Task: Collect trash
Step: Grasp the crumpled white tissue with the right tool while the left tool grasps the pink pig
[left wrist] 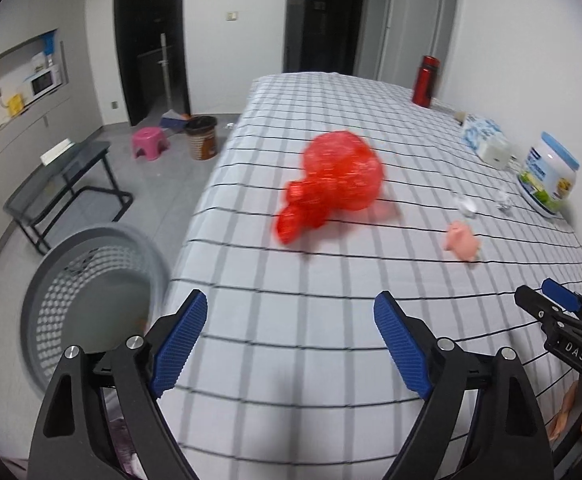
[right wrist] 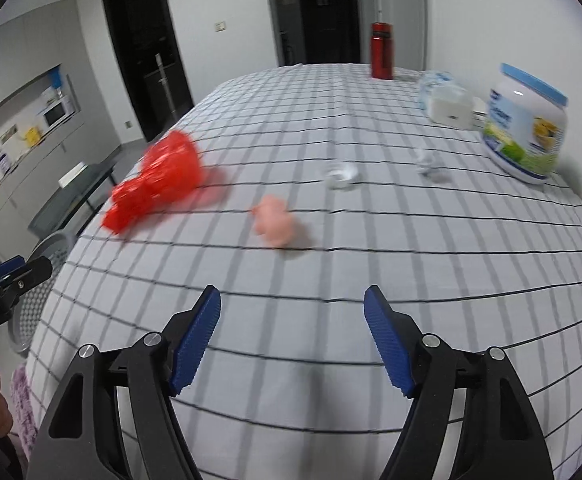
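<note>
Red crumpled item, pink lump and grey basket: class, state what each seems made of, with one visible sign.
Red crumpled item: probably thin translucent plastic, a bag or netting; it is glossy and casts a red tint on the cloth.
Pink lump: matte, soft-looking, maybe foam or rubber; blur leaves it open.
Grey basket: moulded rigid plastic, with a smooth rim and a regular perforated wall.

the red plastic bag (left wrist: 333, 182) and pink scrap (right wrist: 275, 220) are motion-blurred; two small clear scraps (right wrist: 341, 174) near the jar (right wrist: 525, 120) stay unidentifiable.
</note>
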The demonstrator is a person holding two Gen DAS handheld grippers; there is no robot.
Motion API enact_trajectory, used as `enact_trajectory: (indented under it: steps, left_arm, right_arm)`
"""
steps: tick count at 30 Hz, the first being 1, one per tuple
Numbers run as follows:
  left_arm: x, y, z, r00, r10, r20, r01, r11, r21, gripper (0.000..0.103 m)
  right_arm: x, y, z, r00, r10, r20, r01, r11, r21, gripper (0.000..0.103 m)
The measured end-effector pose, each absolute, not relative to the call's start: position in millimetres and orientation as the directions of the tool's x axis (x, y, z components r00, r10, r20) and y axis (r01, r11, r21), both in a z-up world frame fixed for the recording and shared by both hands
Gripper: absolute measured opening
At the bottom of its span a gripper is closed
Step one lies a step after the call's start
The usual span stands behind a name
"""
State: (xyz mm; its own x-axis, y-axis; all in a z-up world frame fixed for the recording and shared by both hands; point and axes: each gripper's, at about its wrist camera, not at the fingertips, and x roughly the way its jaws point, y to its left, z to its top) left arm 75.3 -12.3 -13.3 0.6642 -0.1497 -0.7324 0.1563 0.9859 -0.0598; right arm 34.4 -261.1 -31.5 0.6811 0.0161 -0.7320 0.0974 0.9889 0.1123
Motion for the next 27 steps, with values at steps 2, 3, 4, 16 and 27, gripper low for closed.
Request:
enact_trajectory:
  steps: [2,3,4,16,27]
  left_arm:
    - [77.5,-26.5,-14.3,0.655,-0.165,-0.737,0.175,0.983,-0.064,0.085]
    - [77.9,-33.5,-15.0,0.651,-0.170,-0.740,0.183,0.981,-0.064,0.086]
    - [79.1,-42.9,-16.3,0.648,-0.175,-0.741,0.192,0.979,-0.063,0.087]
    - [101.4,-125.1,-22.8,0.661,-0.173,-0.731,0.237,0.971,-0.016,0.094]
    - [134.0,-158.3,-35.2,0.678,-0.123,-0.725,0.137,0.990,-0.039,0.094]
  right_arm:
    - [34.3,-274.9,-30.8,0.683,-0.005,-0.730,0.113,0.989,0.100,0.071]
    - [34.8,-284.5,-30.7,0.686,-0.017,-0.727,0.123,0.988,0.093,0.071]
    - [35.9,-291.5,-30.8,0.687,-0.025,-0.727,0.130,0.988,0.089,0.071]
    - [76.9,-369.5,-31.4,0.682,-0.048,-0.730,0.148,0.986,0.074,0.072]
    - [144.3,-415.1,-53.8,0.639,-0.062,-0.767,0.185,0.980,0.075,0.072]
